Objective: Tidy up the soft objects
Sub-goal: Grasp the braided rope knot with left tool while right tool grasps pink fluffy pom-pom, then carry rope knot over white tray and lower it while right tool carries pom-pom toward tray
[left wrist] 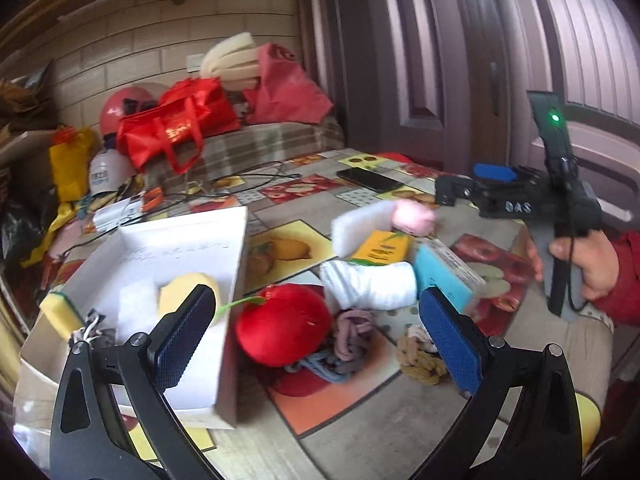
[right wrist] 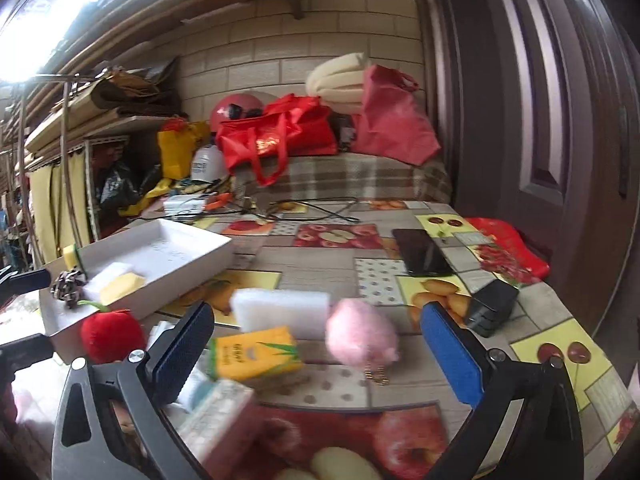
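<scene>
We hold both tools spread wide and empty: the left tool (left wrist: 316, 332) hangs above the round red plush apple (left wrist: 282, 325), which lies on the counter (left wrist: 360, 420) just beside the shallow white cardboard box (left wrist: 236, 280). It looks light and squashy, so we judge a grip across its plump middle safest, not the thin green stem. The right tool (right wrist: 316, 346) faces the fluffy pink pompom (right wrist: 362, 335).

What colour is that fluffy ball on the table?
Pale pink; the fluffy ball shows best in the right wrist view.
</scene>
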Available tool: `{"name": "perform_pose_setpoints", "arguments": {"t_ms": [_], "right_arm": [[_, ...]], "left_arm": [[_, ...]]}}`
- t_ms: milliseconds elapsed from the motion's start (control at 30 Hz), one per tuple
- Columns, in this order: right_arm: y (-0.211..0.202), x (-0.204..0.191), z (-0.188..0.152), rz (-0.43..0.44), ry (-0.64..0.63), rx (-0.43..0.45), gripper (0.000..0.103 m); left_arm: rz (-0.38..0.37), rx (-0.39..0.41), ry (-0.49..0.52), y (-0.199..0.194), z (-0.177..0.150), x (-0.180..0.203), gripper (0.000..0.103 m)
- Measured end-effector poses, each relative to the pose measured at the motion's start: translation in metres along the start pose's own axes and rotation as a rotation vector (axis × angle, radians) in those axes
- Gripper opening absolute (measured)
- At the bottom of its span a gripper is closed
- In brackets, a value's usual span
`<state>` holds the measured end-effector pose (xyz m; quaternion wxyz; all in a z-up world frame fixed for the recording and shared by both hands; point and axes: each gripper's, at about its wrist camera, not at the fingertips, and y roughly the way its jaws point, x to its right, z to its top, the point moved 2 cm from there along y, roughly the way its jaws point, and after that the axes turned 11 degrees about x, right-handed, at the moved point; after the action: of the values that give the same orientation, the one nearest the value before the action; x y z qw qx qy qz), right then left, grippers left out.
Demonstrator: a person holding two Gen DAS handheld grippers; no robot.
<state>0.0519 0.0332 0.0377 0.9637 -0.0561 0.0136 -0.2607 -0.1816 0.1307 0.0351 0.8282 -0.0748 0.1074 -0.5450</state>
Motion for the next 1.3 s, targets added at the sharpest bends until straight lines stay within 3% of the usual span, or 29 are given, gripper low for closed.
{"name": "perform_pose_setpoints", "arguments": {"t_ms": [100,200,400,600,667,767,800,900,1033,1233,1300], "right_arm": [[0.002,0.025,-0.001,0.003,-0.006,-0.021,0.103],[0.013,0.036,-0.007,0.057,-0.015,-0.101,0.097],[0.045,0.024,-0.027,0.172,-0.041,-0.323,0.087],[0.069,0.009,-0.030,0.172,-0.109,-0.362,0.086],[0.082,0.010,-0.032,0.171,-0.102,-0.395,0.085],[0.098,0.009,-0.042,0.194,-0.088,-0.486,0.055],[0.098,0.010,-0.043,0.195,-0.083,-0.495,0.055],[0.091,0.015,-0.037,0.187,-0.064,-0.451,0.053],[0.078,0.031,-0.025,0.129,0.000,-0.354,0.053],[0.039,0.045,-0.002,0.034,0.047,-0.112,0.053],[0.026,0.043,0.000,0.020,0.040,-0.068,0.053]], "left_arm": [[-0.113,-0.079,0.025,0.012,-0.002,0.021,0.102],[-0.192,-0.164,0.057,0.024,-0.009,0.040,0.099],[-0.256,-0.299,0.154,0.043,-0.024,0.067,0.087],[-0.287,-0.353,0.124,0.053,-0.030,0.071,0.086],[-0.295,-0.370,0.117,0.057,-0.031,0.073,0.078],[-0.299,-0.408,0.124,0.061,-0.035,0.076,0.059],[-0.308,-0.405,0.121,0.062,-0.034,0.076,0.055],[-0.312,-0.400,0.115,0.060,-0.034,0.076,0.046],[-0.284,-0.362,0.117,0.055,-0.030,0.073,0.044],[-0.187,-0.196,0.103,0.030,-0.013,0.058,0.045],[-0.151,-0.147,0.070,0.022,-0.008,0.049,0.045]]}}
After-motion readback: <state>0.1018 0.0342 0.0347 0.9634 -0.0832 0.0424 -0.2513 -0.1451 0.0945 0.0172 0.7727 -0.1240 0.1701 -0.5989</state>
